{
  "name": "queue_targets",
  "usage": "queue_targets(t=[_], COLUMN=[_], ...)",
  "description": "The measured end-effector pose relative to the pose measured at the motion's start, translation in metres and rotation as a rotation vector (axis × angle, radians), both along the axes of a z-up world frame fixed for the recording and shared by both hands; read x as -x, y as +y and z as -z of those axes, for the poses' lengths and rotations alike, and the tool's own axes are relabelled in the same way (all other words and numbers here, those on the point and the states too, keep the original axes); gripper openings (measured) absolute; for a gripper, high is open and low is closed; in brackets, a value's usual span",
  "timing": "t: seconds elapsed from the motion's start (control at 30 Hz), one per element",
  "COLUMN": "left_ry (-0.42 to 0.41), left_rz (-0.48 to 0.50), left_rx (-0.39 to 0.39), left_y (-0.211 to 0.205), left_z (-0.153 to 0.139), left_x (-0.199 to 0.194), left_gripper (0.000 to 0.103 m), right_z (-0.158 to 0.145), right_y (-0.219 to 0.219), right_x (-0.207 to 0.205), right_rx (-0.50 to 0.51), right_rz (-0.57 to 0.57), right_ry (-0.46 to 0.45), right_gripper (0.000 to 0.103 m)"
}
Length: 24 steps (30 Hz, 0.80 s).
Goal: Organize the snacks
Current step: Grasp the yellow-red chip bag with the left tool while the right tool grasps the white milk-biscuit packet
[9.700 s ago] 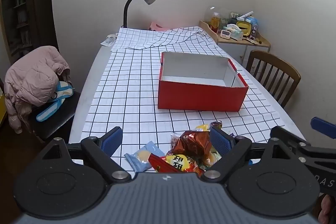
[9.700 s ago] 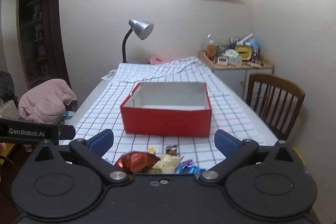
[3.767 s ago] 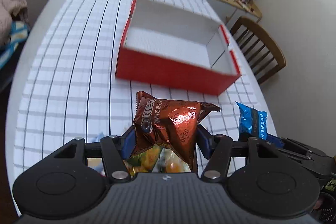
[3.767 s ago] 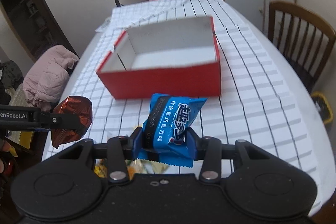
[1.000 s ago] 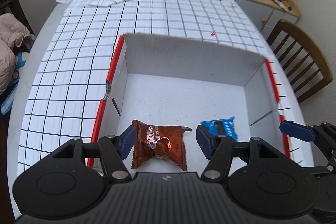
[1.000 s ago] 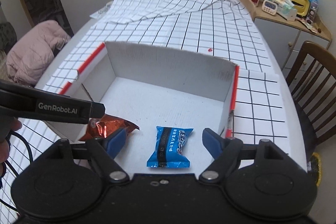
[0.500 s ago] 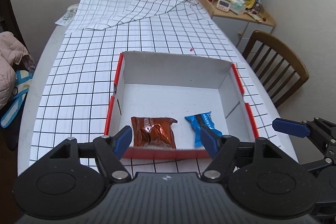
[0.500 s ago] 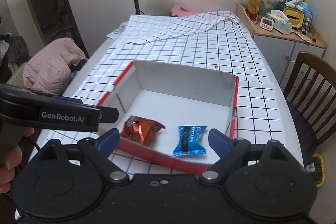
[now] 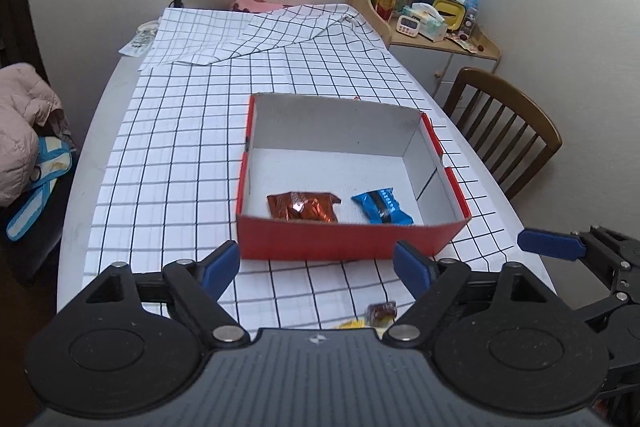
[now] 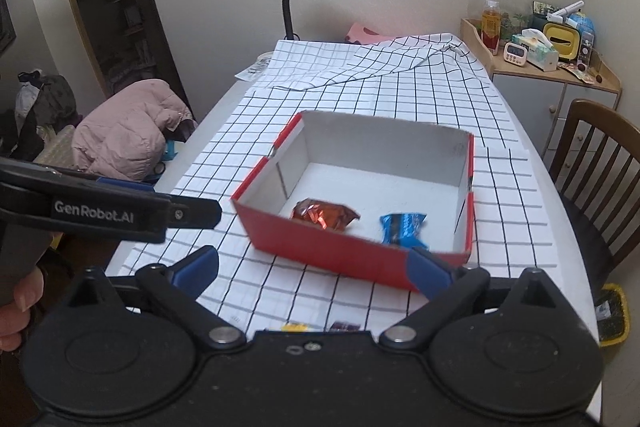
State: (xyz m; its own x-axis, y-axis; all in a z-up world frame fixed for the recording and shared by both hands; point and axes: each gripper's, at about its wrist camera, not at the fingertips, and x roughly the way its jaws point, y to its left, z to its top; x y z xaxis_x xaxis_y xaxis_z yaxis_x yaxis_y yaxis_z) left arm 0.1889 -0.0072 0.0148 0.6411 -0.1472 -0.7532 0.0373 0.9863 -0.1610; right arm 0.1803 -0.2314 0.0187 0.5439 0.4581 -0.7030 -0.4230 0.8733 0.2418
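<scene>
So both packets are down. Left wrist view: our left gripper (image 9: 318, 269) has backed off from over the red box (image 9: 348, 243) to the near side of it, nothing between its blue pads, jaws opening wide. A second ago the brown Oreo packet (image 9: 302, 207) sat right between those pads; now it lies on the box floor against the near wall, with the blue packet (image 9: 382, 205) just beside it on the chair side, the two not touching. Loose snacks (image 9: 380, 313) peek out on the tablecloth (image 9: 168, 167) on our side of the box (only a brown candy and a yellow scrap show, the rest is hidden by the gripper body).

Right wrist view: our right gripper (image 10: 314, 271) is likewise back on the near side of the box, empty, jaws opening. Blue packet (image 10: 402, 227) and brown packet (image 10: 324, 215) both rest inside near the front wall. A hand (image 10: 20, 303) holds the left gripper on the side of the box away from the chair.

First pair is stowed, we reckon; next is going back to the pile for two more.
</scene>
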Motion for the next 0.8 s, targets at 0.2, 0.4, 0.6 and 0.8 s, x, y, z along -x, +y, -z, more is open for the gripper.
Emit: queue_targets(t=[0.2,0.4,0.6,0.8], left_ry=[-0.012,0.015,0.119,0.207], left_rz=[0.033,0.075,0.124,0.166], left_rx=[0.005,-0.031,-0.064,-0.097], left_y=[0.011,0.017,0.013,0.009], left_z=[0.006,0.03,0.068,0.099], left_x=[0.032,0.058,0.069,0.067], left_gripper=[0.089,0.09,0.09,0.09], right_z=[0.001,0.026,0.074,0.109], right_y=[0.0,0.002,0.006,0.011], right_x=[0.034,0.07,0.095,0.105], right_rx=[-0.006,0.027,0.087,0.118], right_rz=[-0.006,0.033,0.12,0.197], right_ry=[-0.008,0.055,0.181,0.275], right_gripper=[0.101,0.101,0.101,0.1])
